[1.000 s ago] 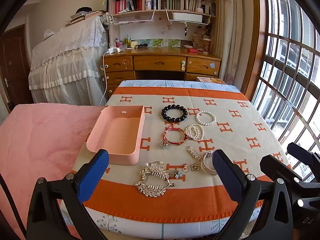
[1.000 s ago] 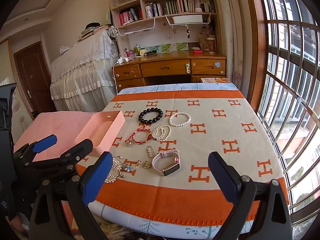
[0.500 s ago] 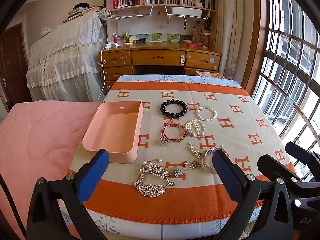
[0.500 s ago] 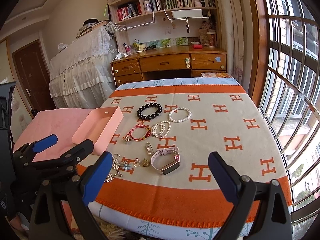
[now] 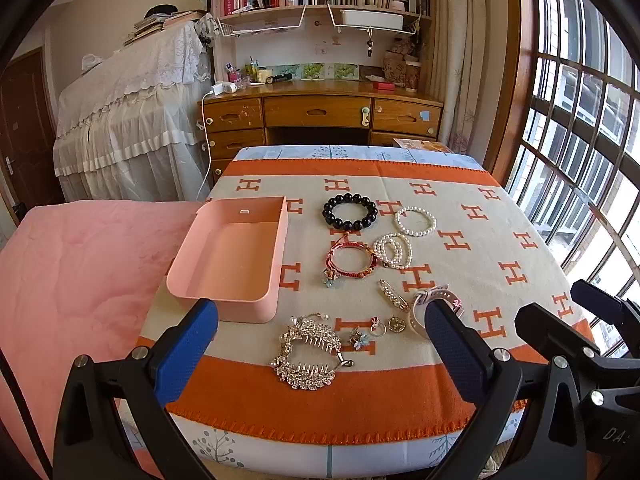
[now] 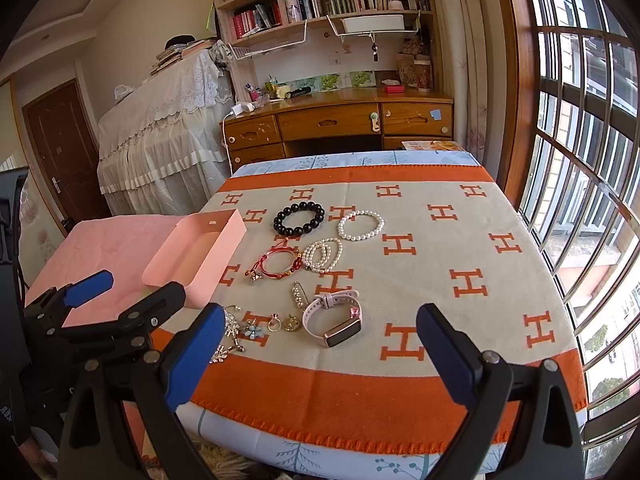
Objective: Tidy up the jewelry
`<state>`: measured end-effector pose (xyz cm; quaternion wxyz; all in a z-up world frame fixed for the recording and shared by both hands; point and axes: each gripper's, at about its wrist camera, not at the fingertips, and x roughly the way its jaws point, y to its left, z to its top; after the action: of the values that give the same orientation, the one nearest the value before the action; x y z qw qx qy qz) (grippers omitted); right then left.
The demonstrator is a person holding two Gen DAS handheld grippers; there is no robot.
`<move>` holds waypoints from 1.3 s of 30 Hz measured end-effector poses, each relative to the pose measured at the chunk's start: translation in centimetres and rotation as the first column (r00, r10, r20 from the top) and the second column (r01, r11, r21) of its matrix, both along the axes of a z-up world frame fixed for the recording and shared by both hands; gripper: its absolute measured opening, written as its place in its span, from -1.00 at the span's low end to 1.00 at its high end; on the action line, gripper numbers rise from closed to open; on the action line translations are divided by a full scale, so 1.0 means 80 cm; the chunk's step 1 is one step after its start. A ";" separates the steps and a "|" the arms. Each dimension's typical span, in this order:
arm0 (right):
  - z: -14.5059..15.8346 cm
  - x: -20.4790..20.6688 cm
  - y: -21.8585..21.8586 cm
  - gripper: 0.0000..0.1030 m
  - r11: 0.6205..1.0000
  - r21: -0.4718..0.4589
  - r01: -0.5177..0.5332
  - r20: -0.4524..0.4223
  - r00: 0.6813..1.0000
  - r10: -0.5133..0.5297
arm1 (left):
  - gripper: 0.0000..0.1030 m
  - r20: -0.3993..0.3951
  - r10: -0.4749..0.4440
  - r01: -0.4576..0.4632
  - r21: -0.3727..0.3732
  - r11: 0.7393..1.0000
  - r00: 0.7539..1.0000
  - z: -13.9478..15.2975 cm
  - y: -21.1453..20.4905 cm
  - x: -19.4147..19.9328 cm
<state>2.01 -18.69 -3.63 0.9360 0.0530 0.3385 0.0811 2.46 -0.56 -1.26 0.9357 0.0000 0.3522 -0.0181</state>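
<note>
An empty pink box (image 5: pixel 232 264) (image 6: pixel 196 256) sits at the left of the table. Right of it lie a black bead bracelet (image 5: pixel 350 212) (image 6: pixel 299 219), a pearl bracelet (image 5: pixel 415 221) (image 6: pixel 361 225), a coiled pearl bracelet (image 5: pixel 393 251), a red cord bracelet (image 5: pixel 351 259), a rhinestone clip (image 5: pixel 392 295), a silver hair comb (image 5: pixel 308 354), small charms (image 5: pixel 376 326) and a pink smart band (image 6: pixel 334 318). My left gripper (image 5: pixel 320 348) is open above the comb. My right gripper (image 6: pixel 320 352) is open, near the band. Both are empty.
The table carries an orange and beige H-pattern cloth (image 5: pixel 460 240). A pink blanket (image 5: pixel 72 272) lies left of it. A wooden desk (image 5: pixel 320 114) and bookshelves stand behind, a barred window (image 5: pixel 580 120) at the right. The right gripper's body (image 5: pixel 580 344) shows beside the left one.
Both grippers have tilted down and edged toward the table, so the jewelry sits higher and larger in both views. Nothing on the table has moved.
</note>
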 end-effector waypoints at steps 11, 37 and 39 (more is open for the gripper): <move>-0.001 -0.003 0.002 0.89 1.000 0.000 0.002 0.004 1.000 -0.002 | 0.98 -0.001 -0.004 0.004 0.008 1.000 1.000 -0.006 0.007 -0.008; -0.003 0.000 0.007 0.89 1.000 0.002 -0.017 -0.009 1.000 0.017 | 0.98 -0.025 0.007 -0.006 0.010 1.000 1.000 0.001 0.006 -0.005; -0.006 0.005 0.007 0.89 1.000 0.001 -0.019 -0.017 1.000 0.019 | 0.98 -0.038 0.010 -0.009 0.015 1.000 0.999 -0.002 0.006 -0.001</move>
<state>2.37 -18.13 -4.08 0.9322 0.0508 0.3470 0.0894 2.39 -0.10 -1.41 0.9289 0.0048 0.3700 -0.0112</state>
